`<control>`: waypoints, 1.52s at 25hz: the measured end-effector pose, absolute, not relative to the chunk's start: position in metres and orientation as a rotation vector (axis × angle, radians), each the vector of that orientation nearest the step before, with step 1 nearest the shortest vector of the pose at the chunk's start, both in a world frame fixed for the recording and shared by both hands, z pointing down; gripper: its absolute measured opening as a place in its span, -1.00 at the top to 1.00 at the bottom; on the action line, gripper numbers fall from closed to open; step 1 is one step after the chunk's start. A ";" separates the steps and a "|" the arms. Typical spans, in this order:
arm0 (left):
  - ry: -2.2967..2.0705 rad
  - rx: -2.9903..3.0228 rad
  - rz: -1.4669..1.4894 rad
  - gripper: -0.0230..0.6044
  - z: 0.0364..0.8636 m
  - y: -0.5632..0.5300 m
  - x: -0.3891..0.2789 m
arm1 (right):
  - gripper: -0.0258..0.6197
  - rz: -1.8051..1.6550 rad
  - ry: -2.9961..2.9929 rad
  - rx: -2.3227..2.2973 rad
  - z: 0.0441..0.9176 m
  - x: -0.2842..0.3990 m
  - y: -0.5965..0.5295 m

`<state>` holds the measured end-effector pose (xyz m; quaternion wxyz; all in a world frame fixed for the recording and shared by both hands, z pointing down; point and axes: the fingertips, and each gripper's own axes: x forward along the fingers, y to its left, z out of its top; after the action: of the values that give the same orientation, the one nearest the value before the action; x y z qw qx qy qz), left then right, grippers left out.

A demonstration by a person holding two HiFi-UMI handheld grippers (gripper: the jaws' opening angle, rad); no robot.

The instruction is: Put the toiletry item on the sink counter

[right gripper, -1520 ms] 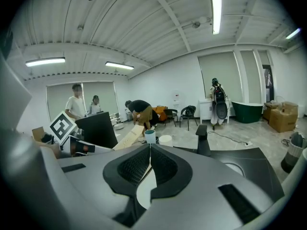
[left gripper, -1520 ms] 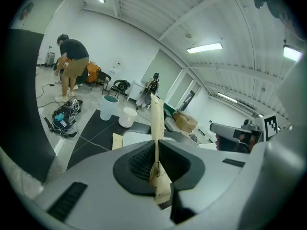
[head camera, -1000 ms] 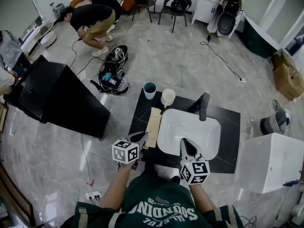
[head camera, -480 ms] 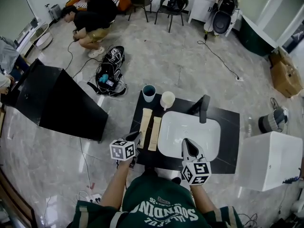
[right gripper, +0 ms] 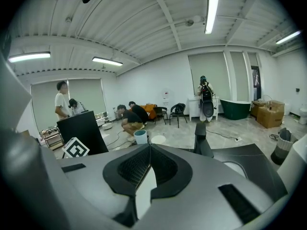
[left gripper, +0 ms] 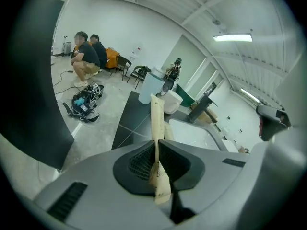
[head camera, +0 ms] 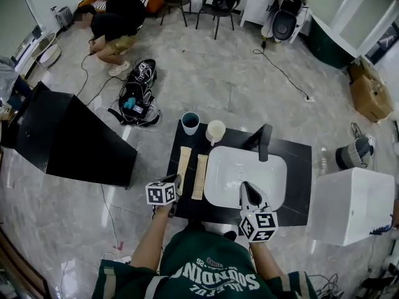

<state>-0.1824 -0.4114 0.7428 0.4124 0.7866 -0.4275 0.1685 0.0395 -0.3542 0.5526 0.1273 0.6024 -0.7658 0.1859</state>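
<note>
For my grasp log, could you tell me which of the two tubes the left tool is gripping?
The tube farther from the sink; the left tool is shut on its near end. The other tube lies free beside the sink.

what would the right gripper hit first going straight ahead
Probably the white cup: the right gripper points out over the basin, with the faucet off to its right. Depth is unclear.

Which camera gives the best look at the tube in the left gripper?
The left gripper view: the tube stands mid-frame, clamped in the left gripper. The head view shows it small, over the counter beside a second tube. The right gripper view doesn't show it.
</note>
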 end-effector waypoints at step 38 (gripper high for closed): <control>-1.241 2.086 0.545 0.71 0.749 -0.411 -0.196 | 0.79 0.598 -2.250 1.756 0.554 0.030 -0.345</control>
<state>-0.1962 -0.4110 0.7490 0.3212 0.7942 -0.4723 0.2073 0.0300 -0.3452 0.5537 0.1124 0.5984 -0.7667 0.2036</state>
